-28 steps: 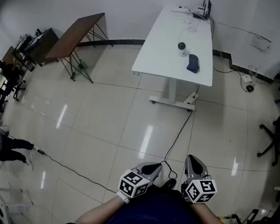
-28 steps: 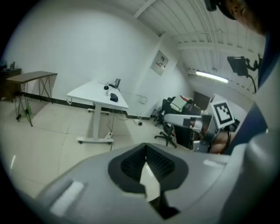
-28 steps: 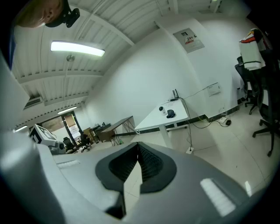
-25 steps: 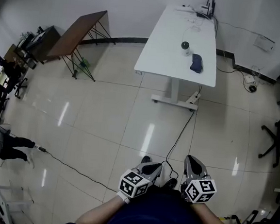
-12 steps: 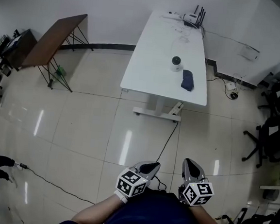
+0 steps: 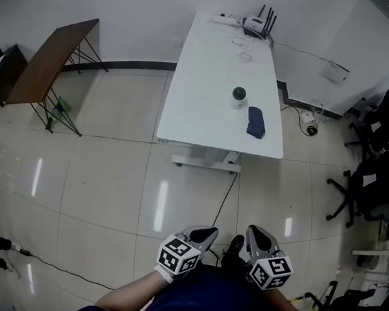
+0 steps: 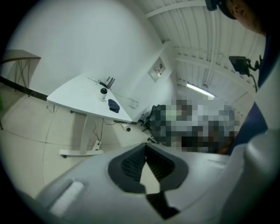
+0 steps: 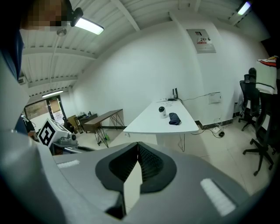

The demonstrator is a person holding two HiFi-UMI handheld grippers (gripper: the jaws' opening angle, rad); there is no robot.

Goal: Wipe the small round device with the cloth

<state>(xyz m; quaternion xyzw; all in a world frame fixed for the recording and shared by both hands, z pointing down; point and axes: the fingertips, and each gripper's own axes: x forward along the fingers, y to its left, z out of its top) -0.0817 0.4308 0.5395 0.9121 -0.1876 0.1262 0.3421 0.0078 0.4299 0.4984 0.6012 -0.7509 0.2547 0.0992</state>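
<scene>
Head view, nearest first: the left hand-held gripper [image 6: 207, 232] and the right hand-held gripper [image 6: 253, 231] hang low over the tiled floor [image 6: 111, 178], both clenched on nothing. Well beyond them stands the white desk [image 6: 207, 85]. On it sits the small round device [image 6: 238, 96], white with a dark top. Just beside it, toward the near edge and not touching, lies the folded dark-blue cloth [image 6: 255, 121].

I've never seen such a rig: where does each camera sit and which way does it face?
Head view: on the person's head, facing steeply down at the white table; shows forearms, left claw, right claw.
Left gripper view: on the left claw, facing the table past its shut jaws.
Right gripper view: same from the right claw.
Shared: table, round device, cloth.
</scene>
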